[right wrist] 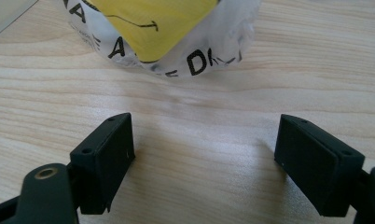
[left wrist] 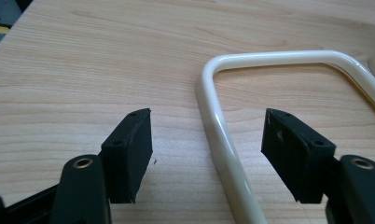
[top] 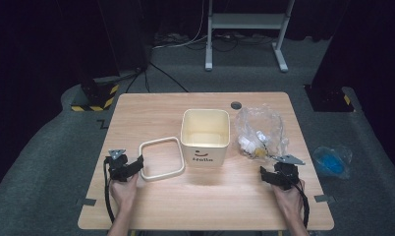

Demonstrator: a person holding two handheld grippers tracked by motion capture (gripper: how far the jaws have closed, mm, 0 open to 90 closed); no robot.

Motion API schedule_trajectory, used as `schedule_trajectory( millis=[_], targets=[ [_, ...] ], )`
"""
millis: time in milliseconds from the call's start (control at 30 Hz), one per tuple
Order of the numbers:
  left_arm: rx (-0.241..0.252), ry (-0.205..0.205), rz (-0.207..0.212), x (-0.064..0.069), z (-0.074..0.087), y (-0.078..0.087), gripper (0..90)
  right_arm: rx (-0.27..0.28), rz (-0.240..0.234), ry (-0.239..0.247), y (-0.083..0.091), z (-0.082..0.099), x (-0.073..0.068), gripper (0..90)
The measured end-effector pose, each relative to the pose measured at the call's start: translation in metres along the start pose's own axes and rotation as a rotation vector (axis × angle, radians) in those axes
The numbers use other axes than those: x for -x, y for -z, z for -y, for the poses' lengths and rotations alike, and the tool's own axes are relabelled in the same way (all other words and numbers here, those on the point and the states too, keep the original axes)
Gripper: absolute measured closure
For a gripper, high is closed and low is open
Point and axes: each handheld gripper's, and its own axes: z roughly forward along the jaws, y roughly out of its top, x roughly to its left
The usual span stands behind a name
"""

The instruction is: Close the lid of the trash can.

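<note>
A cream rounded-square ring point(top: 159, 141) lies flat on the wooden table point(top: 156, 108), left of a cream bin point(top: 205, 147) printed "Hello". My left gripper point(top: 138, 162) sits at the ring's left side. In the left gripper view its jaws point(left wrist: 207, 116) stand open astride that rail point(left wrist: 279, 57), and neither pad touches it. A crumpled clear plastic bag point(top: 259, 129) holding small items lies right of the bin. My right gripper point(top: 276, 169) is just in front of it, low over bare wood. Its jaws point(right wrist: 204, 120) are open and empty, with the bag point(right wrist: 176, 28) a little ahead.
A round grey cable hole point(top: 235, 105) sits at the table's far edge. A blue item in clear plastic point(top: 331, 161) lies on the grey floor off the right edge. White desk legs point(top: 209, 49) stand on the floor beyond the table.
</note>
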Motion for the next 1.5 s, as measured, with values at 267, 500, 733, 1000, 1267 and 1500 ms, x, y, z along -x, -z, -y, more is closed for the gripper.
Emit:
schedule_trajectory(
  millis=[267,500,733,1000,1267,1500],
  targets=[
    [-0.041,-0.028,-0.022,0.006,0.002,-0.009,45.2,0.0,0.001,0.0,0.0,0.0,0.0,19.5],
    [-0.072,-0.051,-0.059,0.008,0.003,-0.015,55.2,-0.002,0.0,-0.005,0.0,0.0,-0.002,19.0],
    [-0.086,-0.105,-0.098,0.016,0.002,-0.017,60.8,-0.002,0.0,-0.007,0.0,0.0,-0.002,19.0],
    [-0.098,-0.118,-0.115,0.024,-0.001,-0.021,71.6,-0.002,0.001,-0.007,0.0,0.0,-0.002,19.1],
    [-0.107,-0.127,-0.121,0.025,-0.003,-0.023,77.1,-0.003,-0.001,-0.008,0.0,0.0,-0.003,19.3],
    [-0.112,-0.124,-0.118,0.025,-0.004,-0.023,79.9,-0.002,-0.001,0.0,0.0,0.0,-0.003,19.3]
  ],
)
